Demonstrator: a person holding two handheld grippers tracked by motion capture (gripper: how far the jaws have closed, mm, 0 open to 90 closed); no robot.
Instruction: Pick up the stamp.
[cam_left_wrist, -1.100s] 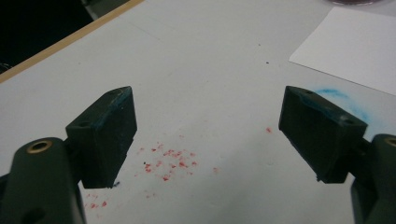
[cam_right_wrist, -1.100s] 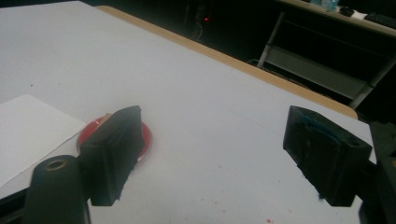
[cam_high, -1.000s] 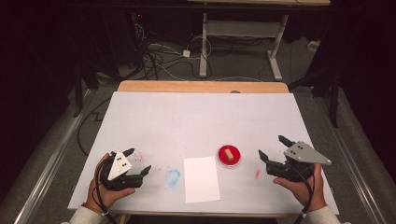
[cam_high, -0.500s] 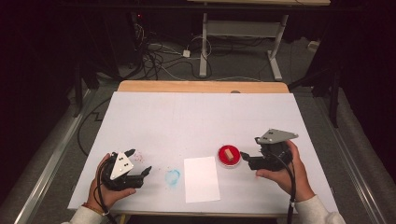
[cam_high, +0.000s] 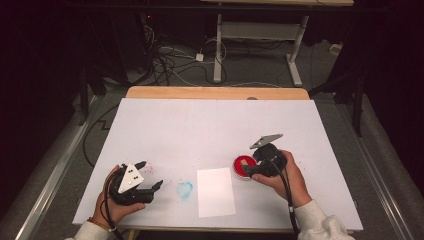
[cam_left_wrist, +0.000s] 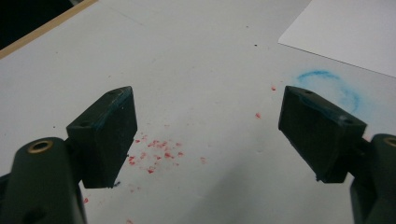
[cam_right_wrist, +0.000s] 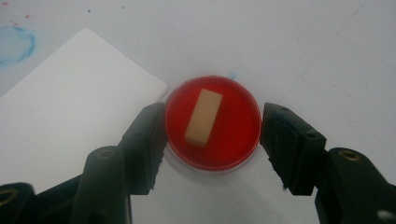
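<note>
Red dish (cam_right_wrist: 213, 129) w/ a tan block (cam_right_wrist: 203, 117) sits btwn the right gripper (cam_right_wrist: 214, 140) jaws, which were just closing, not clamped yet.

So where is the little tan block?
The tan block lies in the red dish, between the right gripper jaws, right of the white paper in the high view.

The table (cam_high: 220, 125) is viewed from above its near edge, facing forward and down, with floor cables at the frame's top. Each gripper view is set low and close, along its own jaws. The white sheet (cam_high: 216, 191) (cam_left_wrist: 345, 32) (cam_right_wrist: 65, 102) is shared by all three.
</note>
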